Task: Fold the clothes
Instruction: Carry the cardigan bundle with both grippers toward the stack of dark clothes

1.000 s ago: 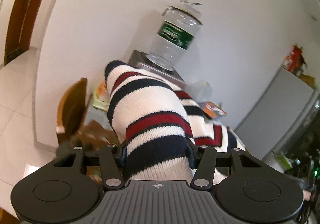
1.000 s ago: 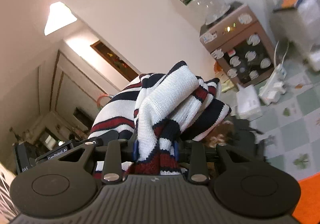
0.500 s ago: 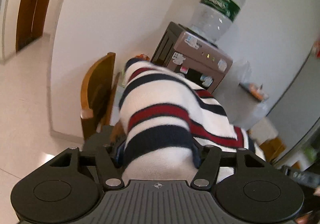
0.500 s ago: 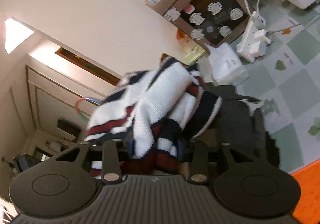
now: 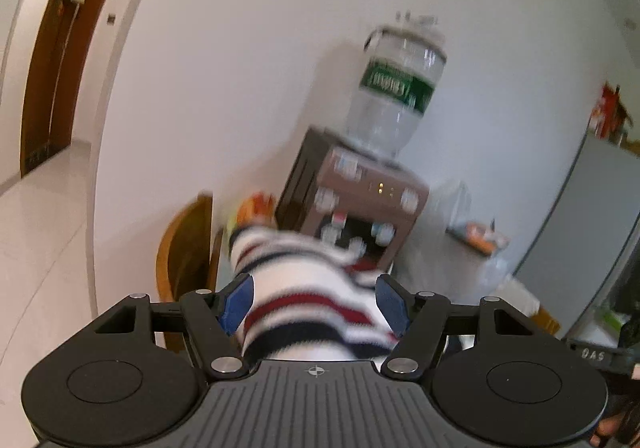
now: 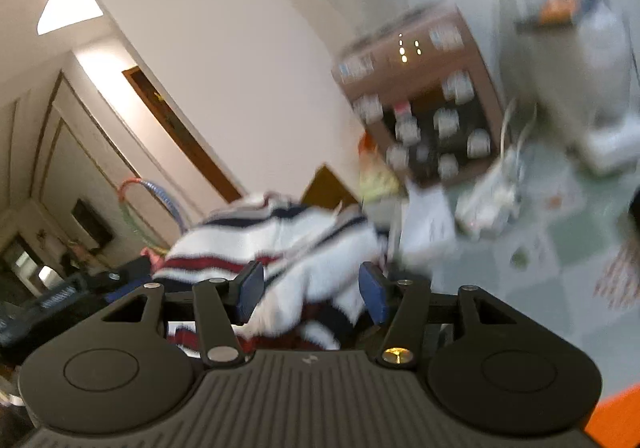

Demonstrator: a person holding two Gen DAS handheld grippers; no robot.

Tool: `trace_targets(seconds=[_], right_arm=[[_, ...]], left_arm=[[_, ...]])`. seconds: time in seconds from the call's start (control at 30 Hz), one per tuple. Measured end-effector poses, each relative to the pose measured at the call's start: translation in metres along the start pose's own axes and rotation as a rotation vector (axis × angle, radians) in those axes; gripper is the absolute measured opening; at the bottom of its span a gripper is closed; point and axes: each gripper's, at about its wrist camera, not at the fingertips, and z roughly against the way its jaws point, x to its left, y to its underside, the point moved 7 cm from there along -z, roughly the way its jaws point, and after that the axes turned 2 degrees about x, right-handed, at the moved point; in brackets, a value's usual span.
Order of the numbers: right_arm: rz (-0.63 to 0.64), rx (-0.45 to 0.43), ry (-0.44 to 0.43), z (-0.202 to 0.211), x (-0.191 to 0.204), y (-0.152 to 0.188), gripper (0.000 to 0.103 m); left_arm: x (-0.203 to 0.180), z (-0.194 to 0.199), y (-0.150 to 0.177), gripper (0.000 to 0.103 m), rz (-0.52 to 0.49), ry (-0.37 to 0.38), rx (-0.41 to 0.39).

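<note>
One striped sweater (image 5: pixel 308 300) bunched between both tools — the left gripper (image 5: pixel 314 302) spread wide, blue pads off the knit, and the right gripper (image 6: pixel 310 294) with jaws opening around the same heap. Beyond it, one water dispenser (image 5: pixel 360 200) and one wooden chair (image 5: pixel 182 244) crowd the far edge — white wall behind.
</note>
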Motion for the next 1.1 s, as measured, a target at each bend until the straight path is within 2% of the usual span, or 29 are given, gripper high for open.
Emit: trace_targets(seconds=[0.1, 0.13, 0.27, 0.37, 0.47, 0.57, 0.6, 0.73, 0.8, 0.87, 1.0, 1.1], right_arm=[[0.086, -0.039, 0.016, -0.004, 0.011, -0.022, 0.063], [0.111, -0.039, 0.008, -0.01, 0.017, -0.029, 0.063], [0.222, 0.017, -0.023, -0.04, 0.043, -0.036, 0.063], [0.295, 0.068, -0.038, -0.061, 0.055, -0.026, 0.057], [0.327, 0.115, -0.024, -0.074, 0.054, -0.01, 0.047], [0.359, 0.132, -0.01, -0.077, 0.05, 0.009, 0.045], [0.373, 0.132, -0.003, -0.077, 0.049, 0.016, 0.044], [0.419, 0.112, 0.024, -0.068, 0.042, 0.045, 0.045], [0.435, 0.101, 0.033, -0.064, 0.04, 0.058, 0.045], [0.44, 0.097, 0.034, -0.064, 0.04, 0.064, 0.045], [0.438, 0.096, 0.034, -0.066, 0.039, 0.071, 0.046], [0.431, 0.11, 0.039, -0.071, 0.038, 0.065, 0.046]], left_arm=[[-0.01, -0.005, -0.011, 0.067, -0.026, 0.02, 0.0], [-0.013, -0.01, -0.012, 0.062, -0.034, 0.025, 0.012], [-0.021, -0.033, -0.005, 0.05, -0.062, 0.049, 0.078], [-0.019, -0.041, 0.007, 0.038, -0.059, 0.06, 0.126], [-0.013, -0.041, 0.023, 0.035, -0.058, 0.057, 0.149], [-0.005, -0.033, 0.039, 0.034, -0.011, 0.083, 0.143], [-0.003, -0.03, 0.045, 0.031, 0.01, 0.094, 0.139], [0.006, -0.017, 0.082, 0.005, 0.078, 0.126, 0.112], [0.012, -0.012, 0.095, 0.004, 0.121, 0.156, 0.105], [0.014, -0.008, 0.101, 0.005, 0.124, 0.158, 0.093], [0.008, -0.014, 0.098, 0.005, 0.066, 0.099, 0.094], [0.005, -0.021, 0.09, 0.005, 0.051, 0.081, 0.101]])
